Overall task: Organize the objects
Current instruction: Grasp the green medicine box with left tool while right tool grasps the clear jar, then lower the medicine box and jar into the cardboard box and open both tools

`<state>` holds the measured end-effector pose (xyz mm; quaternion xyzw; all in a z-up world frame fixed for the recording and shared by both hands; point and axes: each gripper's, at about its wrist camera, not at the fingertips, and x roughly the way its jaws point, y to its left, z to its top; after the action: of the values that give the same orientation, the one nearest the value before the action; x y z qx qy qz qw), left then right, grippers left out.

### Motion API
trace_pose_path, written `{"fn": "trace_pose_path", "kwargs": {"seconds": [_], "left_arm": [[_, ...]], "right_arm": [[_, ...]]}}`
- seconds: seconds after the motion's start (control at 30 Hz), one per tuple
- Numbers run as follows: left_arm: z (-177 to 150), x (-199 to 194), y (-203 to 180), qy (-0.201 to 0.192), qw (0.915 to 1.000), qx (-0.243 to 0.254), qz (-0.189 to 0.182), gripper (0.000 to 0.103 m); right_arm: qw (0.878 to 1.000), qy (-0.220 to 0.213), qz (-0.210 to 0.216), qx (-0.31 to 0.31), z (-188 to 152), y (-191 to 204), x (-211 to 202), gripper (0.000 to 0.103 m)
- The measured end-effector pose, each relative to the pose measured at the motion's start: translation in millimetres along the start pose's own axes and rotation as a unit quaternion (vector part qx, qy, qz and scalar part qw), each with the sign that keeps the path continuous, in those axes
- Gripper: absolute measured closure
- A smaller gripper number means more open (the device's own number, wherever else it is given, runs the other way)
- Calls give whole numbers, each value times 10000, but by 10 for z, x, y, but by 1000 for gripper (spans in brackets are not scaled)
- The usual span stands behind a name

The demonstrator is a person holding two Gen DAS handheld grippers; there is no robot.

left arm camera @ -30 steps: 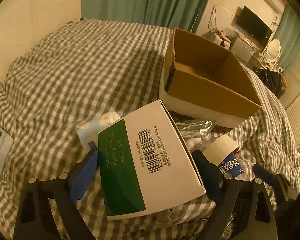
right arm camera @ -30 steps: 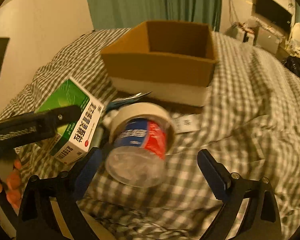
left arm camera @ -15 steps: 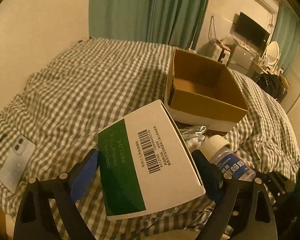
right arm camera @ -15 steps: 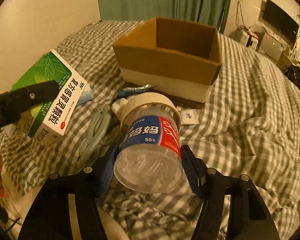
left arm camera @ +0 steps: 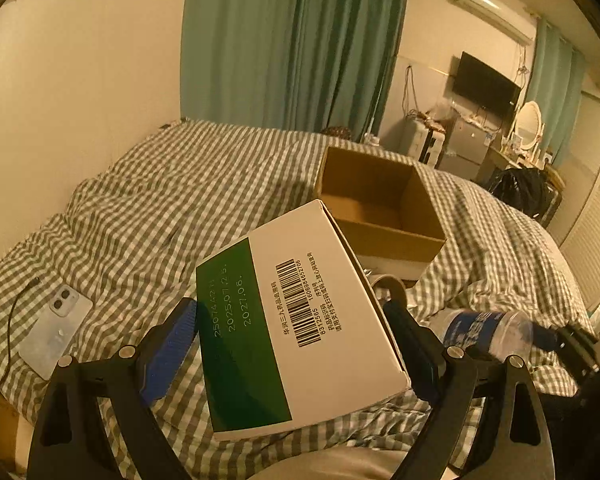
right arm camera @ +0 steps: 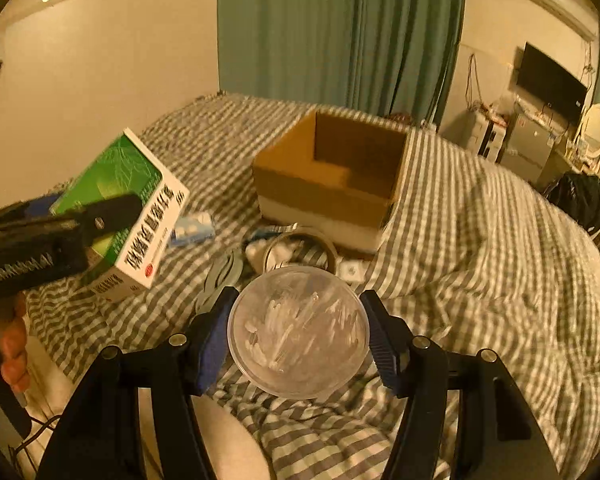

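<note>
Left claw (left arm camera: 290,340) clamped on medicine carton (left arm camera: 296,320), right claw (right arm camera: 298,334) squeezing clear plastic jar (right arm camera: 298,330) sidewise. Both lifted off the bed's near edge, short of cardboard box (right arm camera: 332,176) mid-bed. Probably light; carton crushable, jar slick, so grip mid-body.

Dim, warm amber room light tints both fisheye views, whose corners fall to black and whose edges bow, while motion blur smears the checked bed cover (right arm camera: 480,216) and cardboard box (right arm camera: 328,184) ahead of the right tool.
</note>
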<state>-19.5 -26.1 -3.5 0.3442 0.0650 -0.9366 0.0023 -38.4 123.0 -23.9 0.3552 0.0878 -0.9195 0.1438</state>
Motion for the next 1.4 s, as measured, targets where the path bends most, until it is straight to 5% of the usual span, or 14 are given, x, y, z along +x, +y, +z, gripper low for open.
{"fn": "trace_pose_path", "kwargs": {"seconds": [0.4, 0.63, 1.0, 1.27, 1.4], "left_arm": [[1027, 219, -291, -716, 9966, 351, -221, 9], [1599, 910, -591, -774, 9945, 652, -275, 10], [1344, 2209, -945, 131, 9930, 1071, -471, 10], [1226, 2310, -964, 315, 9911, 1044, -765, 6], [1300, 2059, -922, 174, 9930, 994, -616, 1]], "right_arm": [[9938, -1087, -238, -34, 1181, -350, -176, 42], [9910, -1295, -244, 229, 1906, -640, 471, 42], [9950, -331, 107, 935, 2030, -1139, 1912, 42], [9923, -106, 327, 1191, 1889, -1261, 2058, 41], [9925, -382, 226, 1136, 1943, -1259, 1684, 22]]}}
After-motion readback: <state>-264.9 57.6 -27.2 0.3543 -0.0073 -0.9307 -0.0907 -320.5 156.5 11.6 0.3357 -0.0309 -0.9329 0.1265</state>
